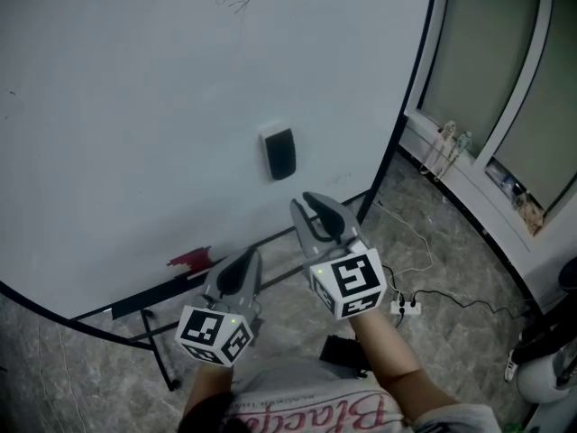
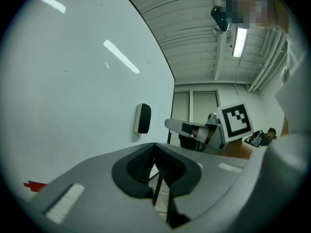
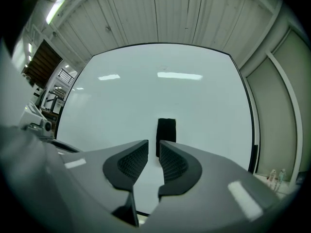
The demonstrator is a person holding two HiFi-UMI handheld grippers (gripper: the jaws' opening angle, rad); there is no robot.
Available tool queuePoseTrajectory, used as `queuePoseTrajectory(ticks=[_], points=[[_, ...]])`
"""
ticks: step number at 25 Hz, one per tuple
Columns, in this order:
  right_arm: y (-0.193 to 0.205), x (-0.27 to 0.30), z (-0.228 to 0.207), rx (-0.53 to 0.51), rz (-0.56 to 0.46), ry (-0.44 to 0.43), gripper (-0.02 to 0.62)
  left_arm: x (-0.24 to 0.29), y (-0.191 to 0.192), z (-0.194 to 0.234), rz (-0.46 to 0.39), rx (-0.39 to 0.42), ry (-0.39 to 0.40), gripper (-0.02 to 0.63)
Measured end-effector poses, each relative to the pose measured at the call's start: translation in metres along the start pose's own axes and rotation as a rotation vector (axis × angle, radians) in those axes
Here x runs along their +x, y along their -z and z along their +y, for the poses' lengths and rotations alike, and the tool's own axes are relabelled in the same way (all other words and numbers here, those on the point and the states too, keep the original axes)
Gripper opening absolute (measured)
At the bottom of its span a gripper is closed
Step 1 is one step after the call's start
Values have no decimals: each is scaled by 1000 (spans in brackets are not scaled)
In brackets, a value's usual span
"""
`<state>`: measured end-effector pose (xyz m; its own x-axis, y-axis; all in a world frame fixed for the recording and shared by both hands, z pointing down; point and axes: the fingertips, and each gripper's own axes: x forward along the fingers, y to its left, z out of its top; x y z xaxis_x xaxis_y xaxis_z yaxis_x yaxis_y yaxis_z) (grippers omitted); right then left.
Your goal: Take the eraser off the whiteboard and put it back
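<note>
- Two grippers face the board (image 1: 135, 106): the left gripper (image 1: 245, 262), low and nearest, is closed on nothing.
- Right gripper (image 1: 312, 204) has its jaws a narrow slit apart, nothing between them, short of the eraser (image 1: 280, 153).
- Eraser sticks upright on the board, apart from both grippers.
- Likely the reach. The right jaws need to widen, then advance to straddle the eraser.

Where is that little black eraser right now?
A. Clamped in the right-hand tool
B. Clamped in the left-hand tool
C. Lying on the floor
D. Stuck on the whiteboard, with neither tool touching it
D: the eraser sits on the whiteboard, while the right gripper and left gripper are both short of it, with nothing between their jaws.
</note>
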<state>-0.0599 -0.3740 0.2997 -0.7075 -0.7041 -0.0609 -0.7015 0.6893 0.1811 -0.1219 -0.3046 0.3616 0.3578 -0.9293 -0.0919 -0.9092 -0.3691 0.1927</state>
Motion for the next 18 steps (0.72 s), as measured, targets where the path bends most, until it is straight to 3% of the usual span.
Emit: queuePoseTrajectory(ticks=[4,18], points=[[10,-28,4,107,-20,-7,3,3,3,-4,6,-2,5,0],[61,-66,26,170,86,-11,0,8,7,-5,16,19,11,0]])
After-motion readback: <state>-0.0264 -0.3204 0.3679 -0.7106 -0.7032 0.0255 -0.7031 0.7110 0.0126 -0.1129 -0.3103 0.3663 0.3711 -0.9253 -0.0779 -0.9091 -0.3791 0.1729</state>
